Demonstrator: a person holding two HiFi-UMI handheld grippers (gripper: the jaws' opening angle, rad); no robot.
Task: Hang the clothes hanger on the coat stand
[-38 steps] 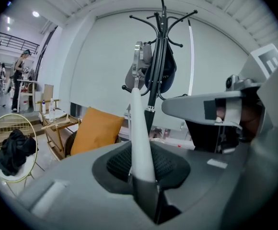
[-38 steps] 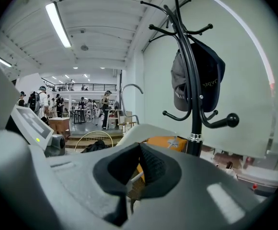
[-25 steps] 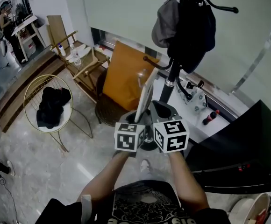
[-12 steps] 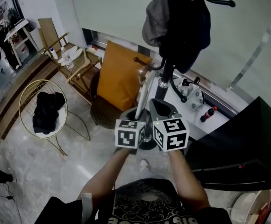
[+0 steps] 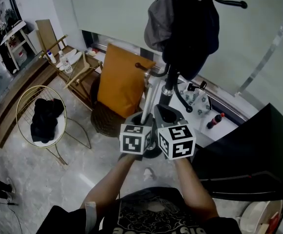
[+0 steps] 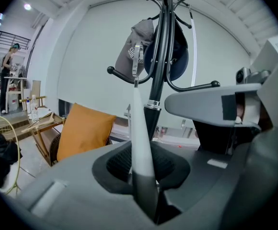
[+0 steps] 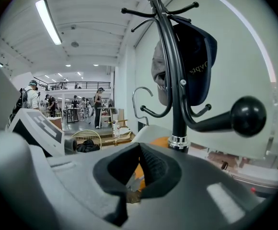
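A white clothes hanger point(image 5: 150, 101) rises from my left gripper point(image 5: 142, 119), which is shut on its lower arm. In the left gripper view the hanger point(image 6: 140, 138) stands upright, and its metal hook point(image 6: 137, 63) is close to a low ball-tipped peg point(image 6: 112, 71) of the black coat stand point(image 6: 159, 75). The stand point(image 5: 169, 89) carries a grey cap point(image 5: 157, 23) and a dark cap point(image 5: 195, 28). My right gripper point(image 5: 168, 115) sits right beside the left one. Its jaws point(image 7: 139, 171) look closed with nothing between them, facing the stand's pole point(image 7: 175, 85).
An orange cushion point(image 5: 122, 79) leans on a round wicker seat left of the stand. Further left stand a gold wire chair point(image 5: 24, 106) holding black cloth and a wooden folding chair point(image 5: 70, 62). A large black panel point(image 5: 249, 152) lies at the right, with a bottle point(image 5: 212, 121) near it.
The head view has shifted a little, so the room slid left. Both grippers stay side by side with the hanger held, and its hook sits slightly nearer the low peg.
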